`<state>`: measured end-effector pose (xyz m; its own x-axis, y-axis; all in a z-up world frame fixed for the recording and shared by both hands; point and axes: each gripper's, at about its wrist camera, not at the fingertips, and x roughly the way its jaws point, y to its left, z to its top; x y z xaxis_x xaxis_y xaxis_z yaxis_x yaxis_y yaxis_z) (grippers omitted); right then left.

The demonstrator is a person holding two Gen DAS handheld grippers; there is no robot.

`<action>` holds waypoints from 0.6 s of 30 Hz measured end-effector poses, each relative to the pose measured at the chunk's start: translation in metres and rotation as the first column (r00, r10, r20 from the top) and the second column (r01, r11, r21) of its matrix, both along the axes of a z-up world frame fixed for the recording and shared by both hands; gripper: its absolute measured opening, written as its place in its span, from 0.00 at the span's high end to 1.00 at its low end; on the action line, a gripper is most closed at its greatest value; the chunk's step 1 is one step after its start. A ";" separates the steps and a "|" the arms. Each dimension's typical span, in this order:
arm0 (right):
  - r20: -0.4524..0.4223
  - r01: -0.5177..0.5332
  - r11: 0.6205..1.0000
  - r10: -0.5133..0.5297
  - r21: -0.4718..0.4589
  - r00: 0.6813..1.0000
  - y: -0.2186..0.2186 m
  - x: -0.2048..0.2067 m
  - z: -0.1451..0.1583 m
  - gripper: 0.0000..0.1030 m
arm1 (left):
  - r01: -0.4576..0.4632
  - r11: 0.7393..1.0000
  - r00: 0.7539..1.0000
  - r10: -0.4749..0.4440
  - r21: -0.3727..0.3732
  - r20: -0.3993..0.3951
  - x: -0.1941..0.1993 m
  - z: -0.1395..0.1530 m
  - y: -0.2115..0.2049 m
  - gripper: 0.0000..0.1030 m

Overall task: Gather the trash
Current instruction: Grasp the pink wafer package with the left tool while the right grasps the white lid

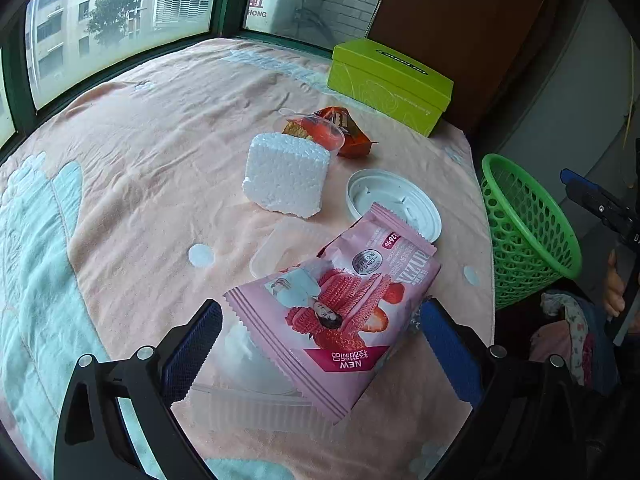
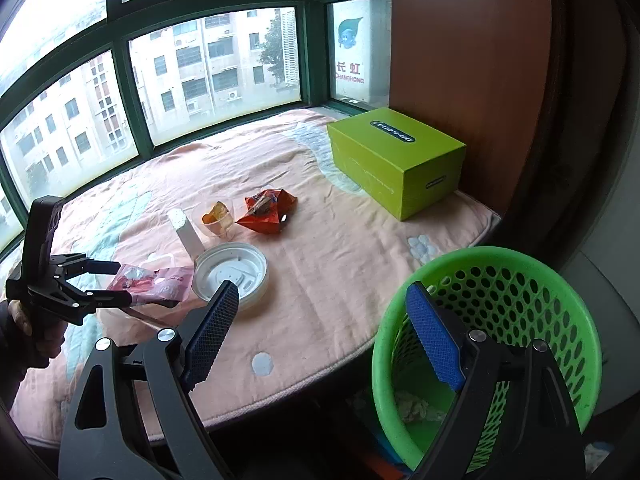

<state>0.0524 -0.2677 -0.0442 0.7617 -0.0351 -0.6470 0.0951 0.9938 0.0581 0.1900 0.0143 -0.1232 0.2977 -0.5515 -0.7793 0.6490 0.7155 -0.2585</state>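
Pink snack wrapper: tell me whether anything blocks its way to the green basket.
Nothing visible does. The pink snack wrapper sits between the left gripper's open jaws near the table edge, and the green basket stands just past that edge, its mouth open. The white lid lies beside the path.

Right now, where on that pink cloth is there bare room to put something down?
Bare cloth lies between the white lid, the green box and the green basket, and along the window side behind the foam block. It is crowded around the pink wrapper, foam block, plastic cup and orange wrapper.
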 end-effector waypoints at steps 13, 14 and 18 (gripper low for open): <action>-0.005 -0.031 1.000 0.031 0.003 1.000 0.011 0.006 -0.005 0.17 | 0.037 0.996 0.993 -0.046 0.076 0.110 -0.013 0.003 -0.013 0.24; -0.004 -0.032 0.999 0.032 0.002 0.999 0.012 0.006 -0.005 0.17 | 0.028 0.996 0.994 -0.037 0.080 0.105 -0.012 0.001 -0.013 0.28; -0.002 -0.030 1.000 0.030 0.002 1.000 0.011 0.005 -0.005 0.17 | 0.009 0.997 0.993 -0.017 0.071 0.114 -0.013 0.002 -0.010 0.39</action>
<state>0.0576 -0.2564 -0.0493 0.7609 -0.0107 -0.6487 0.0654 0.9960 0.0602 0.1765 0.0042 -0.1208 0.3805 -0.5009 -0.7774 0.6811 0.7204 -0.1308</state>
